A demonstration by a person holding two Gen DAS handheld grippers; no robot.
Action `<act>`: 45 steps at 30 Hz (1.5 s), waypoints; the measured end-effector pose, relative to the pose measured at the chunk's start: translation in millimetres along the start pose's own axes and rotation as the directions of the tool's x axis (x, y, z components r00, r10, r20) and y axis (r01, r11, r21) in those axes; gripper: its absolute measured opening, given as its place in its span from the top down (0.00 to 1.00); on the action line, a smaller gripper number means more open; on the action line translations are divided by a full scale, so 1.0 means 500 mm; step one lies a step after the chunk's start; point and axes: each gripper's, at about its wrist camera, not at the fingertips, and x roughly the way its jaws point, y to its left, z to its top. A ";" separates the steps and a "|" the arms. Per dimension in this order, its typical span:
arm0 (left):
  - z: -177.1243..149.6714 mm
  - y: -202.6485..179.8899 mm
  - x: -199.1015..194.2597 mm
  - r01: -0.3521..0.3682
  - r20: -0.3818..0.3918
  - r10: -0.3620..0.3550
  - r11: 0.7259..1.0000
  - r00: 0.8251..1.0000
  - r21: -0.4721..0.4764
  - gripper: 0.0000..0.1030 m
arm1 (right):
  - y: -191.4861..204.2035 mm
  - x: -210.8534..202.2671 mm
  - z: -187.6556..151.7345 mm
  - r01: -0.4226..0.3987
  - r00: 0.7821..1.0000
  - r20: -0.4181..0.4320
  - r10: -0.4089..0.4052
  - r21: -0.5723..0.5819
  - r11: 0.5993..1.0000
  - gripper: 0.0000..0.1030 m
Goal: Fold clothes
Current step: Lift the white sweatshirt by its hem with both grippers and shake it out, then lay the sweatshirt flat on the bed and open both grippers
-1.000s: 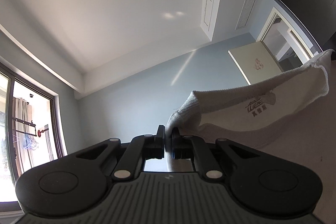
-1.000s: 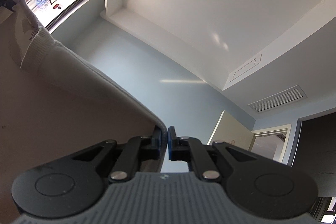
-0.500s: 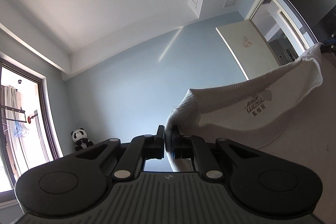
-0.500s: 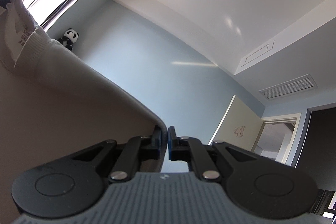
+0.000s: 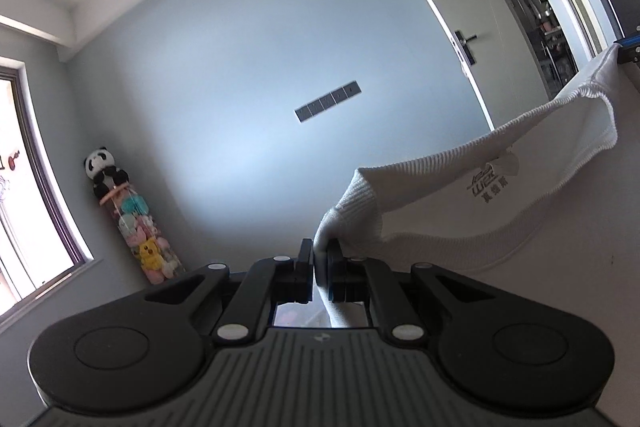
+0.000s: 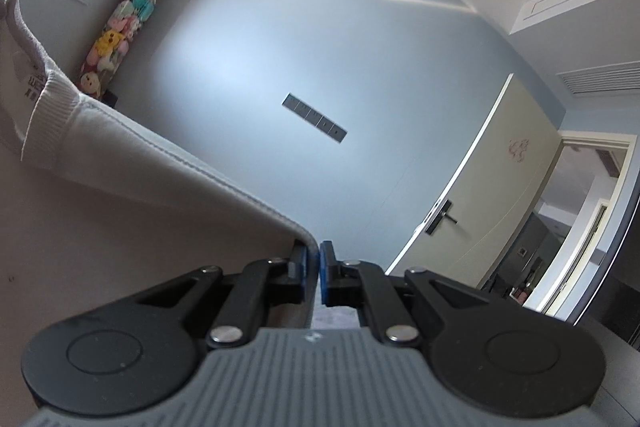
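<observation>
Closest in, the left gripper (image 5: 318, 269) has its jaws pinched almost together on a ribbed fold of a white sweatshirt (image 5: 500, 187), right beside the collar, and the right gripper (image 6: 313, 269) is nipped just as narrowly on the seamed edge of the same garment (image 6: 132, 163) at the other shoulder. The cloth is held up in the air between the 2, hanging below and sagging a little across the neckline, where a printed neck label (image 5: 486, 187) shows inside. It looks a soft, light knit, limp rather than stiff, and I judge it will drape and swing wherever it is led; the thicker ribbing and shoulder seams give the pads something firm to bite, so those seem the right places to hold it. A loose grip on the thin body cloth would likely slip. Beyond, a tube of plush toys topped by a panda (image 5: 102, 169) stands in the corner by the window, a row of wall switches (image 6: 314, 117) sits mid-wall, and a pale door (image 6: 476, 203) stands ajar farther off.
</observation>
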 end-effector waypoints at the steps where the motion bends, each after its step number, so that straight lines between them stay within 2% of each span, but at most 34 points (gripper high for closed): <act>1: -0.015 -0.011 0.041 0.003 -0.025 -0.003 1.000 1.000 0.007 0.93 | 0.015 0.041 -0.013 -0.010 1.000 -0.025 0.009 -0.002 1.000 0.93; 4: -0.060 -0.046 0.164 0.011 -0.100 -0.008 0.999 0.995 0.031 0.93 | 0.065 0.161 -0.054 -0.038 0.994 -0.102 0.038 0.002 0.999 0.93; 7: -0.133 -0.077 0.274 0.025 -0.172 -0.016 0.998 0.985 0.049 0.93 | 0.115 0.284 -0.097 -0.063 0.983 -0.175 0.061 -0.005 0.998 0.93; 12: -0.256 -0.138 0.431 0.065 -0.284 -0.036 0.994 0.958 0.093 0.93 | 0.202 0.454 -0.187 -0.098 0.960 -0.267 0.088 -0.026 0.995 0.93; 16: -0.335 -0.184 0.511 0.106 -0.339 -0.053 0.984 0.939 0.140 0.93 | 0.268 0.567 -0.262 -0.143 0.929 -0.350 0.120 -0.042 0.989 0.93; 19: -0.371 -0.204 0.549 0.135 -0.359 -0.070 0.978 0.931 0.160 0.91 | 0.306 0.634 -0.305 -0.175 0.905 -0.401 0.143 -0.043 0.984 0.93; 22: -0.395 -0.224 0.569 0.153 -0.368 -0.076 0.971 0.927 0.183 0.86 | 0.338 0.663 -0.335 -0.198 0.888 -0.431 0.160 -0.046 0.979 0.92; 23: -0.403 -0.229 0.572 0.156 -0.369 -0.076 0.969 0.926 0.193 0.80 | 0.343 0.669 -0.342 -0.207 0.882 -0.441 0.167 -0.043 0.977 0.92; 24: -0.408 -0.233 0.572 0.158 -0.364 -0.076 0.967 0.928 0.201 0.78 | 0.347 0.675 -0.348 -0.213 0.876 -0.450 0.173 -0.040 0.976 0.88; 26: -0.408 -0.237 0.569 0.157 -0.355 -0.075 0.966 0.932 0.208 0.75 | 0.344 0.679 -0.347 -0.203 0.873 -0.459 0.167 -0.030 0.979 0.73; 27: -0.404 -0.238 0.567 0.155 -0.351 -0.074 0.966 0.933 0.207 0.68 | 0.340 0.681 -0.346 -0.196 0.871 -0.463 0.164 -0.022 0.980 0.61; 28: -0.400 -0.237 0.564 0.153 -0.345 -0.076 0.967 0.936 0.204 0.63 | 0.327 0.678 -0.342 -0.184 0.870 -0.465 0.161 -0.003 0.983 0.54; 30: -0.383 -0.219 0.539 0.158 -0.312 -0.100 0.973 0.945 0.166 0.38 | 0.303 0.666 -0.335 -0.156 0.873 -0.461 0.160 0.047 0.987 0.52; 31: -0.372 -0.207 0.522 0.161 -0.295 -0.113 0.976 0.949 0.145 0.34 | 0.288 0.655 -0.329 -0.141 0.875 -0.457 0.160 0.075 0.987 0.50; 33: -0.351 -0.184 0.486 0.172 -0.278 -0.134 0.978 0.951 0.117 0.34 | 0.262 0.627 -0.314 -0.114 0.882 -0.444 0.155 0.119 0.986 0.50; 37: -0.313 -0.129 0.393 0.193 -0.272 -0.161 0.977 0.949 0.094 0.34 | 0.212 0.530 -0.274 -0.124 0.888 -0.411 0.208 0.223 0.967 0.49; 38: -0.309 -0.116 0.369 0.204 -0.279 -0.172 0.975 0.945 0.087 0.34 | 0.206 0.501 -0.267 -0.137 0.884 -0.407 0.232 0.249 0.959 0.49; 42: -0.314 -0.054 0.253 0.252 -0.334 -0.221 0.966 0.916 0.053 0.34 | 0.188 0.381 -0.251 -0.187 0.862 -0.390 0.324 0.349 0.918 0.46; 45: -0.338 -0.022 0.171 0.282 -0.406 -0.240 0.958 0.882 0.046 0.34 | 0.187 0.284 -0.256 -0.213 0.841 -0.379 0.386 0.424 0.880 0.44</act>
